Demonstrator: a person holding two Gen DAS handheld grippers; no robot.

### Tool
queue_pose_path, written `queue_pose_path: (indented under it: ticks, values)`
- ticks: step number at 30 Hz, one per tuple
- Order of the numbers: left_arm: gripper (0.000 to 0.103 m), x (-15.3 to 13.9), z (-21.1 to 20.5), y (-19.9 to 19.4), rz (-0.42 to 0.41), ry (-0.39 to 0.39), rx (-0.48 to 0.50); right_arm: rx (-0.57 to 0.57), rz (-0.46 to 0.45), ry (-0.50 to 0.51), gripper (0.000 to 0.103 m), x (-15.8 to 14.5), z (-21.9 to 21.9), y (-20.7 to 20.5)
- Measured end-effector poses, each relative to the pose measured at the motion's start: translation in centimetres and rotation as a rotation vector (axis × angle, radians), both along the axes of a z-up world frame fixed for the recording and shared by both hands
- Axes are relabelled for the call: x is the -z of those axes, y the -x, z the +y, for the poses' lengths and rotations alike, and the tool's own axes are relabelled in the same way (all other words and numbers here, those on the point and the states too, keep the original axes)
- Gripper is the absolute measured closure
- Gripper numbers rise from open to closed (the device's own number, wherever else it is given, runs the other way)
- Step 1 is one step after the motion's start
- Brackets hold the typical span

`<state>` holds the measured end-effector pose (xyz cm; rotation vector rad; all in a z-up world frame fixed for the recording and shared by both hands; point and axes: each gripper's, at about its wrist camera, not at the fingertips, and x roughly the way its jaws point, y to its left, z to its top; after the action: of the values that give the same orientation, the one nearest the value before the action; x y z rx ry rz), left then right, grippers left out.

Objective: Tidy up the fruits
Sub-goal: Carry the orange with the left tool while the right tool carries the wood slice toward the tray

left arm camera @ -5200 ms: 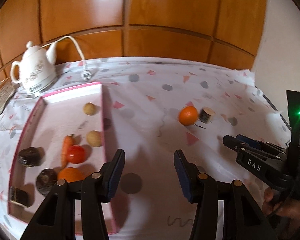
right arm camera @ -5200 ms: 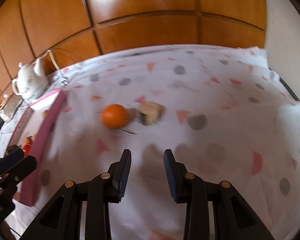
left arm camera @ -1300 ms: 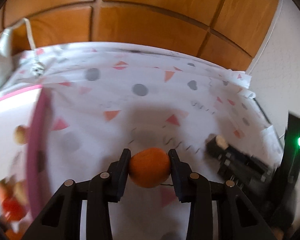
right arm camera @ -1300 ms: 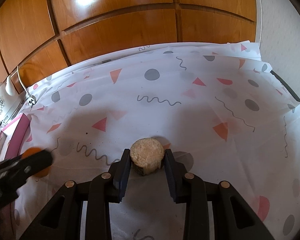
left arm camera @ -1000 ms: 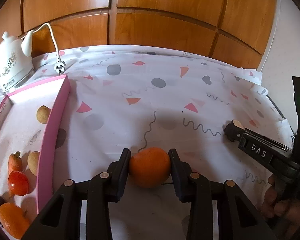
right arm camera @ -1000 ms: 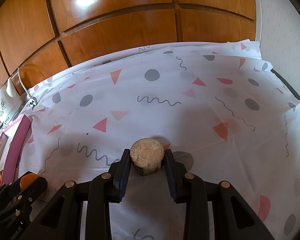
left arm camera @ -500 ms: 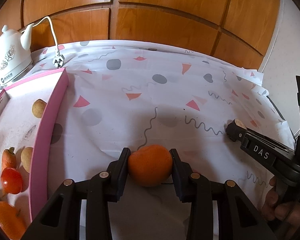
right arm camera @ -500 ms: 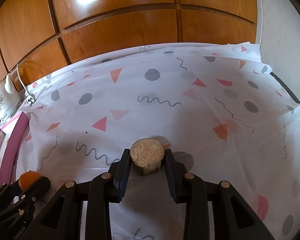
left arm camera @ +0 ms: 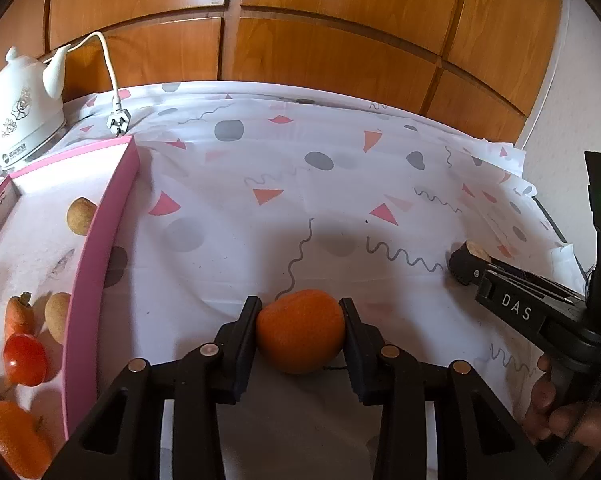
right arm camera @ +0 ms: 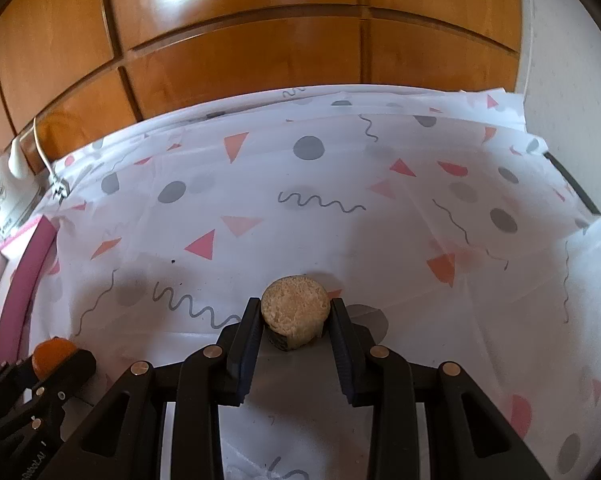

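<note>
two grippers are in play, each clenched on one item: the left gripper [left arm camera: 300, 332] grasps an orange [left arm camera: 301, 330] between its pads, and the right gripper [right arm camera: 294, 322] grasps a short round tan-topped chunk [right arm camera: 294, 316] whose dark side is mostly hidden by the fingers, so what fruit it is cannot be told. both sit low over the patterned tablecloth [left arm camera: 300, 184]; whether either item still touches the cloth cannot be told. at the left stands a pink-walled tray [left arm camera: 100, 240], cut off by the frame edge, with six pieces visible inside: two round tan fruits [left arm camera: 80, 216], one carrot [left arm camera: 18, 314], one tomato [left arm camera: 24, 360], one second orange [left arm camera: 16, 436] partly cropped, and a dark sliver at the very edge too cut off to name. one white kettle [left arm camera: 24, 116] stands behind the tray, its cord and plug [left arm camera: 118, 124] lying on the cloth. part of a hand [left arm camera: 560, 416] shows under the right gripper, lower right. between the tray wall and the right gripper the cloth is open, and beyond both grippers it runs bare to the wooden panelling [right arm camera: 260, 52] at the back.
</note>
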<state>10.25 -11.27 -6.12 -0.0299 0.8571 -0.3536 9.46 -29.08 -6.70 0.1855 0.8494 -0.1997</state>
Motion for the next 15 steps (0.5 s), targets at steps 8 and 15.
queue_pose_path:
  ticks: [8,15]
  values:
    - [0.064,-0.8,0.9,1.6,0.014,0.007,-0.006,-0.066,-0.008,0.023,0.07,-1.1,1.8,1.7]
    - [0.064,-2.7,2.0,4.0,-0.023,0.025,0.001,-0.131,-0.036,0.028,0.07,-1.6,4.5,3.8]
